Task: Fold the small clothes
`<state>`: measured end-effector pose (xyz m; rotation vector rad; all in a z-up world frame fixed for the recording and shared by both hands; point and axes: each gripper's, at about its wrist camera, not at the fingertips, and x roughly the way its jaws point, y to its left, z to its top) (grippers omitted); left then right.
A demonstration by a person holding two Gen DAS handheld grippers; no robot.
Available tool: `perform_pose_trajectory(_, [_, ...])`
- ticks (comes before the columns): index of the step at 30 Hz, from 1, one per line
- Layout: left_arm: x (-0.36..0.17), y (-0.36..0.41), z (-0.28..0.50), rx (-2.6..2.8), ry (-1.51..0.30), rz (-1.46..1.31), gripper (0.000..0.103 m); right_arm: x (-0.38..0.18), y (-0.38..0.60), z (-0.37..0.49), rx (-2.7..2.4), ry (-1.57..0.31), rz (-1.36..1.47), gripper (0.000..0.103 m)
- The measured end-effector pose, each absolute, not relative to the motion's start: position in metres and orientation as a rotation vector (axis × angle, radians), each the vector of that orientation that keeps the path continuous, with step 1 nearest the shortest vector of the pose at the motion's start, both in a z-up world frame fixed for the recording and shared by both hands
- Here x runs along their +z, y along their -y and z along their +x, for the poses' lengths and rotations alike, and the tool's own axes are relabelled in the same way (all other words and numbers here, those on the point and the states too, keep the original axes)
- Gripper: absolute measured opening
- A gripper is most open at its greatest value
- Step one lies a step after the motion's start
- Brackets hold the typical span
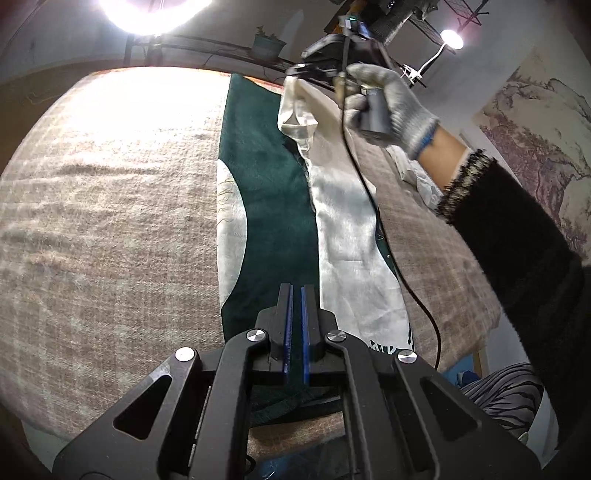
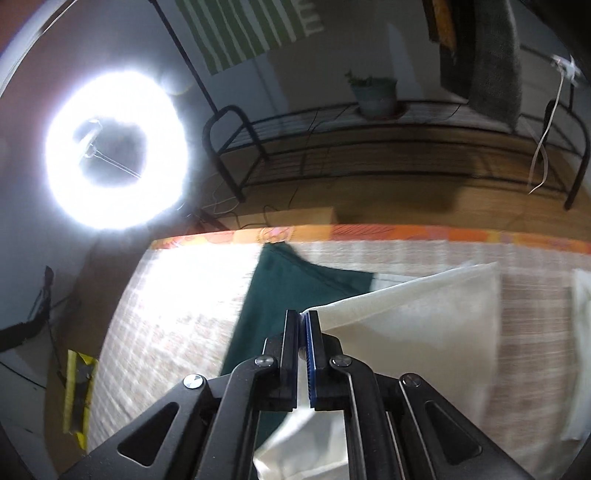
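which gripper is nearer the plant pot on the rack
Right. The right gripper holds the cloth's far end near the rack with the pot; the left gripper is at the near edge.

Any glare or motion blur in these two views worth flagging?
Left wrist view: sharp; ring light washes out the far table cover. Right wrist view: ring light blooms heavily, cover and white cloth smeared by motion.

One dark green and white fabric garment (image 1: 269,206) lies on one beige woven cloth-covered tabletop (image 1: 110,221). Two black two-finger claws show: the left claw (image 1: 297,291) and the right claw (image 2: 303,317). One grey-gloved hand (image 1: 395,107), one bright ring lamp (image 2: 114,147) and one small potted plant (image 2: 373,92) are visible.
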<state>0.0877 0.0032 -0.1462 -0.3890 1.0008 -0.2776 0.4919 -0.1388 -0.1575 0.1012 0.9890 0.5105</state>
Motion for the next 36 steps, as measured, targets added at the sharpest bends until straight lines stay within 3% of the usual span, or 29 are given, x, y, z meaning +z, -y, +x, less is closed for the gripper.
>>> perform_pose_trajectory(3, [-0.149,-0.002,0.089,-0.271,-1.009,-0.383,0.0,-0.175,0.114,0.496,0.6,-1.037,0.138,0.009])
perform_pose_trajectory(4, [-0.149,-0.002,0.089,-0.271,-1.01,-0.383,0.0,-0.176,0.112,0.495,0.615,-1.044,0.146,0.027])
perform_pose_trajectory(5, [-0.149,-0.001,0.089,-0.27,-1.008,-0.38,0.0,-0.174,0.112,0.494,0.633,-1.039,0.163,0.037])
perform_pose_trajectory(10, [-0.146,0.0,0.086,-0.27,-0.993,-0.373,0.0,-0.156,0.139,0.467,0.618,-0.958,0.163,0.037])
perform_pose_trajectory(16, [-0.138,0.009,0.083,-0.28,-0.964,-0.344,0.0,-0.19,0.179,0.424,0.454,-1.048,0.088,0.019])
perform_pose_trajectory(21, [-0.137,0.01,0.081,-0.26,-0.949,-0.319,0.0,-0.217,0.167,0.399,0.567,-1.073,0.164,0.019])
perform_pose_trajectory(27, [-0.143,0.001,0.082,-0.211,-0.958,-0.3,0.0,-0.19,0.152,0.364,0.774,-1.027,0.177,0.02])
perform_pose_trajectory(29, [-0.147,-0.002,0.079,-0.206,-0.967,-0.302,0.0,-0.173,0.17,0.35,0.758,-1.004,0.19,0.029])
perform_pose_trajectory(30, [-0.149,-0.003,0.077,-0.203,-0.973,-0.301,0.004,-0.161,0.186,0.338,0.746,-0.991,0.204,0.03])
perform_pose_trajectory(32, [-0.153,-0.006,0.072,-0.204,-0.988,-0.302,0.02,-0.148,0.212,0.318,0.717,-0.979,0.221,0.036])
perform_pose_trajectory(33, [-0.157,-0.007,0.069,-0.212,-0.999,-0.303,0.035,-0.14,0.231,0.3,0.687,-0.977,0.224,0.037])
perform_pose_trajectory(34, [-0.159,-0.008,0.067,-0.213,-1.005,-0.302,0.042,-0.136,0.241,0.29,0.666,-0.979,0.223,0.039])
perform_pose_trajectory(36, [-0.166,-0.009,0.06,-0.202,-1.021,-0.292,0.042,-0.135,0.267,0.258,0.616,-0.998,0.221,0.041])
